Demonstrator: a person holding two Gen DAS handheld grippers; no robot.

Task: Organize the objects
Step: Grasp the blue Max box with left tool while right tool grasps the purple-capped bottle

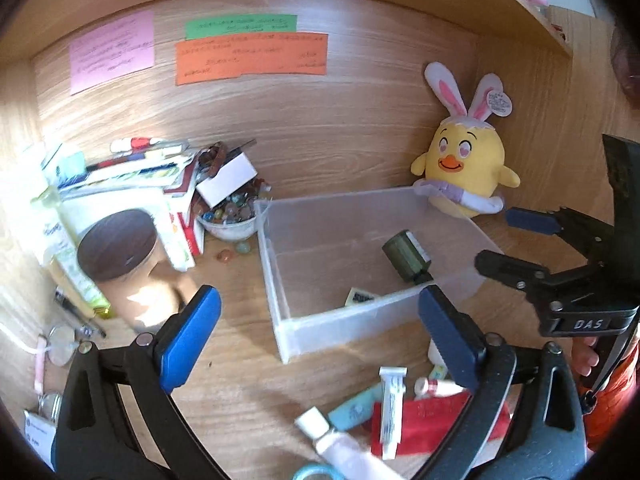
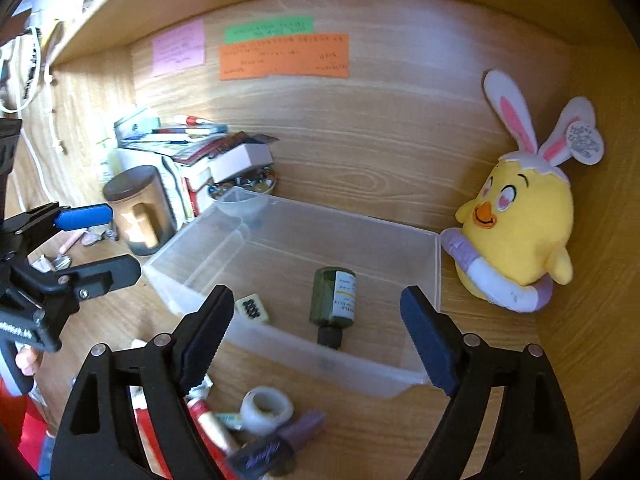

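A clear plastic bin [image 1: 332,197] [image 2: 320,360] stands on the wooden desk. Inside it lie a dark green bottle [image 1: 406,256] [image 2: 334,296] on its side and a small pale tile [image 1: 358,298] [image 2: 252,308]. My left gripper [image 1: 320,294] [image 2: 122,240] hangs open above the bin's front left, nothing between its blue pads. My right gripper [image 2: 317,294] [image 1: 498,236] is open over the bin's front wall, also empty. In front of the bin lie loose tubes [image 1: 390,408], a red pouch [image 1: 424,420] and a white tape roll [image 2: 266,404].
A yellow chick plush [image 1: 464,160] [image 2: 520,220] sits right of the bin against the back wall. On the left stand a brown-lidded jar [image 1: 120,248], a stack of books [image 1: 140,168] and a bowl of marbles [image 1: 232,216]. A shelf runs overhead.
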